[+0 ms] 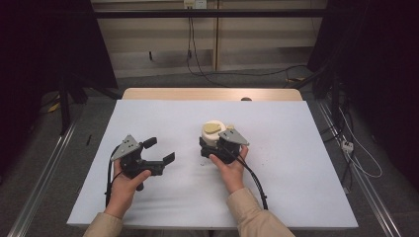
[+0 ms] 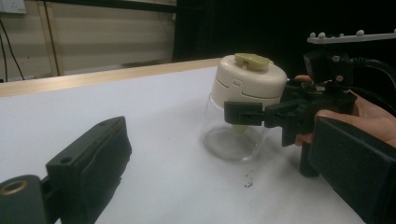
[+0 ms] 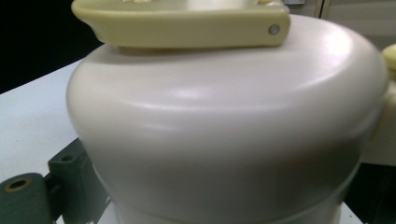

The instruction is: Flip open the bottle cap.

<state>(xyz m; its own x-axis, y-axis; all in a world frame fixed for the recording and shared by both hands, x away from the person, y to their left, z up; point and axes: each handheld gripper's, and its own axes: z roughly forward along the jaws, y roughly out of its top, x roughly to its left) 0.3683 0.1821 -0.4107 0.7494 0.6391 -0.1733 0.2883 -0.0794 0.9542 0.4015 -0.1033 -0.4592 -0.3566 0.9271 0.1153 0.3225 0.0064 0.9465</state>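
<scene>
Both of my claws sit low over the white table [image 1: 296,197] in the high view. My left gripper [image 1: 160,151] has its two black jaws spread wide with nothing between them, and it lies well apart from the jar [image 1: 213,132], off to that side of the table. My right gripper [image 1: 211,147] is pushed up against the jar from the near side, its grey plate just beside the cream lid; the jar stands upright near the middle of the table.

From the left gripper view, my own jaws rise at the lower corners, far apart, with bare table between them. Beyond them stands the jar [image 2: 233,135], a clear glass body with a bulky cream lid [image 2: 250,77] and a pale yellow-green tab [image 2: 252,59] on top. My right gripper [image 2: 247,113] reaches in from the right, one black jaw lying across the front of the glass just under the lid; the other jaw is hidden behind the jar, so it looks pinched on the jar.

From the right gripper view, the cream lid [image 3: 224,121] looms very close, the yellow-green tab [image 3: 187,25] lying flat across its top. One jaw of mine shows at the lower left, right against the jar.
</scene>
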